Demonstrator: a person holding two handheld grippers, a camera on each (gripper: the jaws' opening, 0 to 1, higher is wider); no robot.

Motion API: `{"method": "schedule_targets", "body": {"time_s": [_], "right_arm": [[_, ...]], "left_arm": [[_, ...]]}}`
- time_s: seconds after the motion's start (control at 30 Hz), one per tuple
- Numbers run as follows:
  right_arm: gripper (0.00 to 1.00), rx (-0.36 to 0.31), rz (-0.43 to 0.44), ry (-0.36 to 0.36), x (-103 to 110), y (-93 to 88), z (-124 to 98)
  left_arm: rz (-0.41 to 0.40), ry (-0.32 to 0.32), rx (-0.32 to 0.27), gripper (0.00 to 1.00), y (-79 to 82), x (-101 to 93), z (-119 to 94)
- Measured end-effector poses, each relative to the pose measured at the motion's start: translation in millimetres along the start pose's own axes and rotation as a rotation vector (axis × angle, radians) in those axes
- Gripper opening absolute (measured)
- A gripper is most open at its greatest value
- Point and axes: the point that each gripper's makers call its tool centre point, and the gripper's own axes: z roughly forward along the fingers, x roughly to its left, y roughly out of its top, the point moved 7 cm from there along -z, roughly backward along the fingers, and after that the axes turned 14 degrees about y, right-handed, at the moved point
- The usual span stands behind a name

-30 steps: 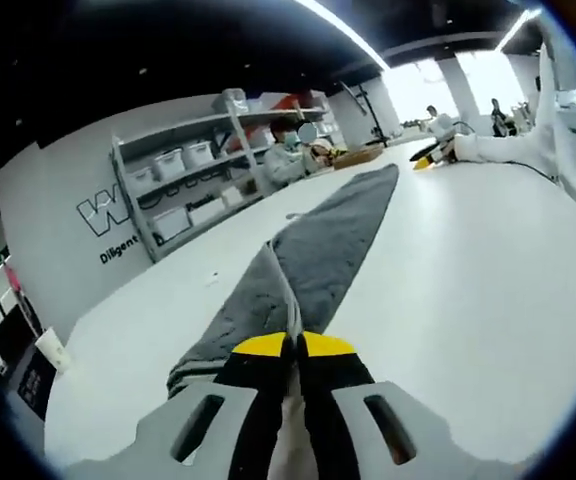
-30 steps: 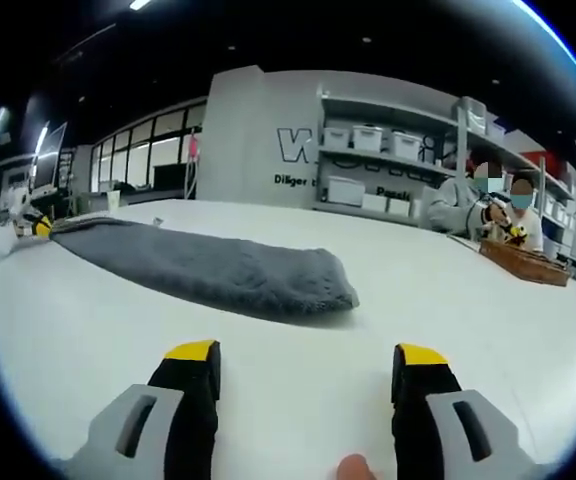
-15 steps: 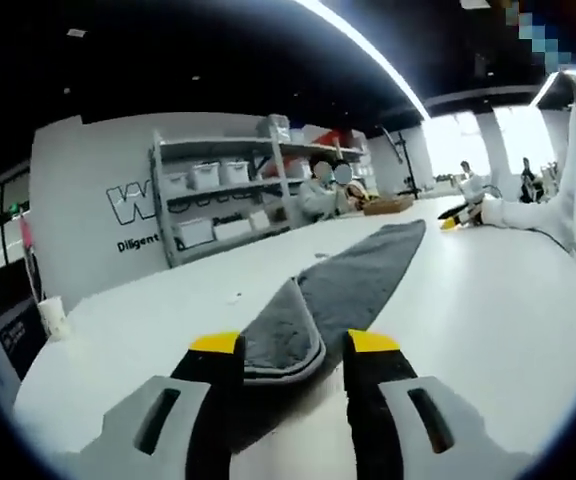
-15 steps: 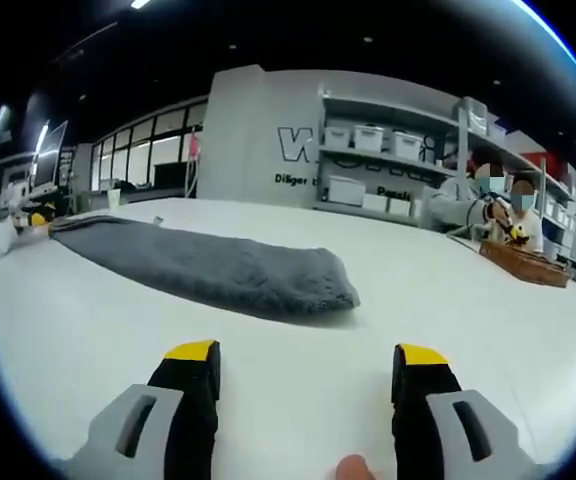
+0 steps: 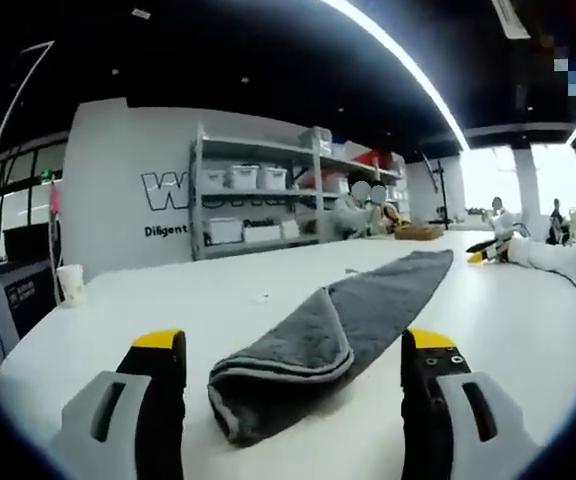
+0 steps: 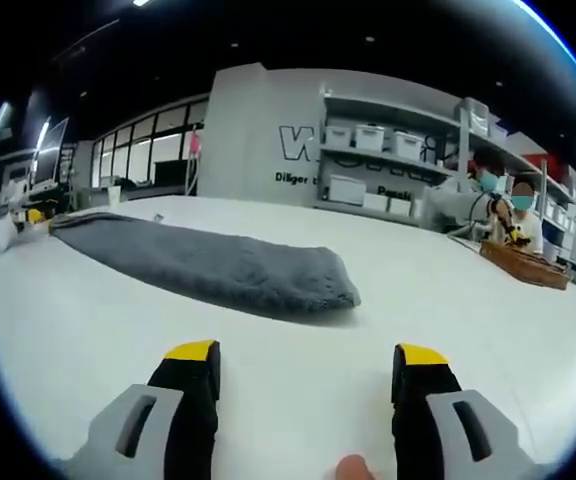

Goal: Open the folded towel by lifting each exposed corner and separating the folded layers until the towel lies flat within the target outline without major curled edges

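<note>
There is one grey towel (image 5: 343, 325) on one white table (image 5: 528, 340), two yellow-tipped grippers, the left gripper (image 5: 293, 360) and the right gripper (image 6: 306, 368), one shelving unit (image 5: 258, 205), one paper cup (image 5: 70, 284), one wicker basket (image 6: 524, 262) and two seated people (image 6: 498, 205).

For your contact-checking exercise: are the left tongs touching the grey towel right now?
Apart. In the left gripper view the left tongs stand wide open, and white table shows between each yellow tip and the folded towel end lying between them.
</note>
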Motion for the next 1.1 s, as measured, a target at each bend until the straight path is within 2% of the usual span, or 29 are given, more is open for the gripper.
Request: {"method": "schedule_targets", "body": {"time_s": [0.23,0.63,0.8,0.9,1.03,1.1], "right_arm": [[0.69,0.007,-0.006,0.002,0.9,-0.5,0.1],[0.69,0.006,-0.004,0.002,-0.9,-0.3,0.4],[0.68,0.008,-0.007,0.001,-1.2,-0.3,0.8],[0.68,0.012,-0.010,0.001,-1.4,-0.6,1.2],[0.68,0.012,-0.011,0.000,-1.5,-0.5,1.0],[0.68,0.013,-0.012,-0.001,-1.6,-0.6,1.1]], "left_arm": [[-0.007,0.009,0.009,0.99,-2.0,-0.7,1.1],[-0.014,0.024,0.011,0.99,-3.1,1.5,0.9],[-0.023,0.068,-0.016,0.98,0.5,5.5,-0.2],[0.002,0.110,-0.027,0.95,2.4,9.3,-1.6],[0.110,0.176,-0.030,0.88,5.8,10.5,-3.0],[0.140,0.181,-0.030,0.83,6.1,8.1,-2.4]]}}
